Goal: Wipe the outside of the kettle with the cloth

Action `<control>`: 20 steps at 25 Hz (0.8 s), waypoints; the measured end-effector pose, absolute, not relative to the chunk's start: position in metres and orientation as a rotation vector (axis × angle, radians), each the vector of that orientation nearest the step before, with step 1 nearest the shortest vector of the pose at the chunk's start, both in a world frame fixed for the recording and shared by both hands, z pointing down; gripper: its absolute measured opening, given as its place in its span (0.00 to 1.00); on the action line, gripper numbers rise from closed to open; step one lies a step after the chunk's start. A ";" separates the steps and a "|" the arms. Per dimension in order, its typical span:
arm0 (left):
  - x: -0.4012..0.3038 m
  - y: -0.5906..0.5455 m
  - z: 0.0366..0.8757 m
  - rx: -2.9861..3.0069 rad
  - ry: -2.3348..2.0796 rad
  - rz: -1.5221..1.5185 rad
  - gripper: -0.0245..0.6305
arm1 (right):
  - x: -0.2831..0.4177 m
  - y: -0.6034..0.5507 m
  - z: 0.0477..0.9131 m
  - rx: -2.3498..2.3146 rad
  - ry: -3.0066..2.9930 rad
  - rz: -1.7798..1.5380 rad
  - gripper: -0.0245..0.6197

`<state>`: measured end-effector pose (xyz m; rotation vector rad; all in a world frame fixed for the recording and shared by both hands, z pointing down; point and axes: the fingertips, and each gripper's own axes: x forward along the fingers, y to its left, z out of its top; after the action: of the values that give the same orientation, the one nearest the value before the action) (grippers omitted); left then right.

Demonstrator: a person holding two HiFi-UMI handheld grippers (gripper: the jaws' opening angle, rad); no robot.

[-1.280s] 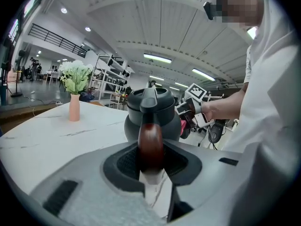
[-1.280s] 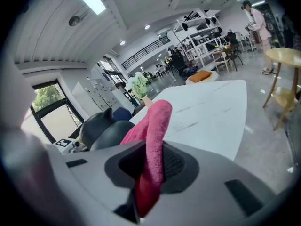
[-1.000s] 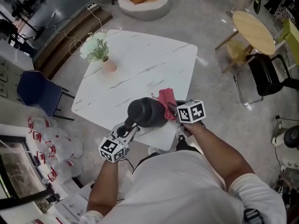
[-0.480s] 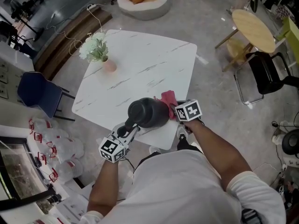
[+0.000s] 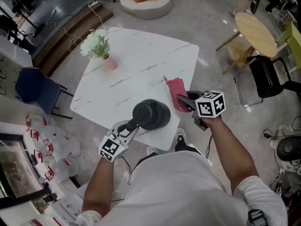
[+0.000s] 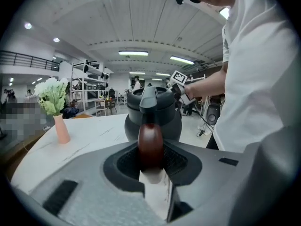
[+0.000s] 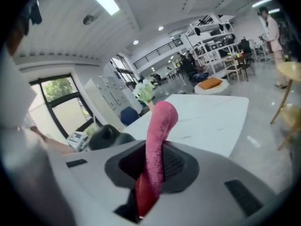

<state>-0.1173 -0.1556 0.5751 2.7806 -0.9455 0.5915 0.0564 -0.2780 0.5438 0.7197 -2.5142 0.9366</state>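
A black kettle [image 5: 151,114] stands near the front edge of the white marble table [image 5: 141,69]. My left gripper [image 5: 126,129] is shut on its brown handle [image 6: 150,145], with the kettle body [image 6: 153,114] straight ahead of the jaws. My right gripper [image 5: 184,100] is shut on a pink cloth [image 5: 177,93], which hangs to the right of the kettle, apart from it. In the right gripper view the cloth [image 7: 157,145] stands up out of the jaws and the kettle [image 7: 109,136] lies low at the left.
A pink vase of white flowers [image 5: 99,48] stands at the table's far left corner. Around the table are a blue chair [image 5: 35,91], a round wooden side table [image 5: 256,32], a black chair [image 5: 270,76] and a round pouf [image 5: 143,1].
My right gripper has lifted the pink cloth up and to the right, away from the kettle's side. The left gripper stays on the handle, and the kettle has rolled slightly.
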 end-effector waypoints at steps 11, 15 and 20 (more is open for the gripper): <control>-0.102 -0.141 0.575 3.035 -0.823 0.911 0.19 | 0.002 -0.202 0.438 -0.255 -2.740 0.947 0.14; -0.092 -0.134 0.570 3.115 -0.791 0.996 0.19 | -0.010 -0.209 0.464 -0.261 -2.630 0.861 0.14; -0.087 -0.130 0.569 3.144 -0.790 1.042 0.19 | -0.014 -0.213 0.515 -0.209 -2.423 0.611 0.14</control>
<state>-0.0868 -0.1298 0.5693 3.1437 -0.7904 1.0415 -0.0139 -0.2134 0.5150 -0.2088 -2.4234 0.6110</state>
